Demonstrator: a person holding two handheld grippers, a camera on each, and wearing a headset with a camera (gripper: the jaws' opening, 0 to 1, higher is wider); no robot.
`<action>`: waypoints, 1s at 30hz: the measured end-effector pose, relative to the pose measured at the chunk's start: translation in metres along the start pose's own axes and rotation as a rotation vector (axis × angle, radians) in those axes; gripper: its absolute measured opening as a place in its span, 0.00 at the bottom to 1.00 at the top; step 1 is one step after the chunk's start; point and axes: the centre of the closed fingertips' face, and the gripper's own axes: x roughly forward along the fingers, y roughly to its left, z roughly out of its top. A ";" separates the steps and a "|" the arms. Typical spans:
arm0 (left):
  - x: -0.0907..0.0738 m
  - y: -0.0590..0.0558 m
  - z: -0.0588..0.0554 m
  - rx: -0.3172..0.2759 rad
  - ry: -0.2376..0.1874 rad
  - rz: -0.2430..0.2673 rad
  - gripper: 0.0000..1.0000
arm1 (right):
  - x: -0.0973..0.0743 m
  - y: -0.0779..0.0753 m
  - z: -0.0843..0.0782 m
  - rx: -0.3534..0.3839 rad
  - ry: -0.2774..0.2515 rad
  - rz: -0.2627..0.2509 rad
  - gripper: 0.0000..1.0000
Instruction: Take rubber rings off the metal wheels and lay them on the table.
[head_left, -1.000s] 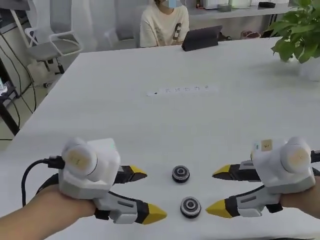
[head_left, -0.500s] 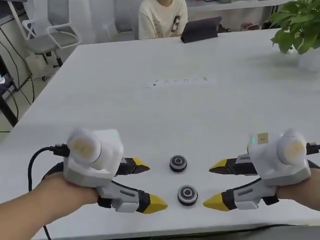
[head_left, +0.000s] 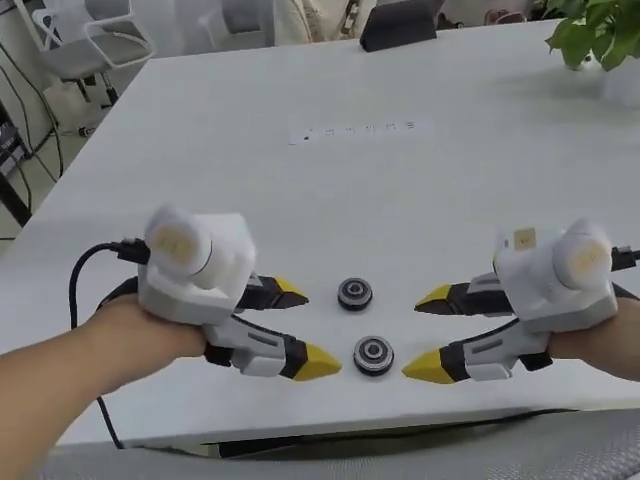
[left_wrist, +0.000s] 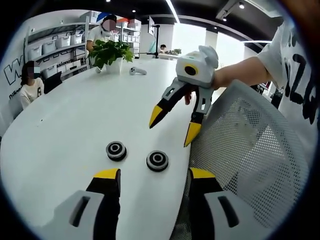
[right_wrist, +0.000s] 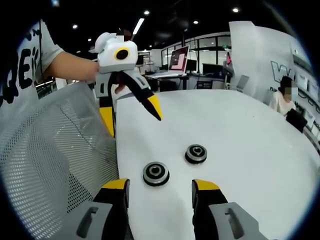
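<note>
Surface matt white, smooth. Two wheels: shiny metal hubs, matt black rubber rings. Chair back, lower left: grey mesh.

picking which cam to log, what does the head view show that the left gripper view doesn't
Head view adds: a black cable trailing from the left gripper, and a white office chair beyond the table.
Left gripper view adds: wall shelves of white bins, a ceiling strip light, and a small white object by the plant.
Both share: the white table, two black-ringed metal wheels, the right gripper, the green leafy plant.
</note>
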 end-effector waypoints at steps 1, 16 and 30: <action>0.001 0.000 0.000 0.000 0.001 -0.002 0.50 | 0.000 -0.001 0.000 -0.001 -0.002 0.000 0.48; 0.025 0.000 -0.001 0.018 0.042 -0.061 0.42 | 0.007 -0.008 0.000 0.003 -0.018 0.003 0.46; 0.049 -0.009 -0.002 0.033 0.064 -0.120 0.32 | 0.011 -0.010 -0.003 0.041 -0.036 0.018 0.46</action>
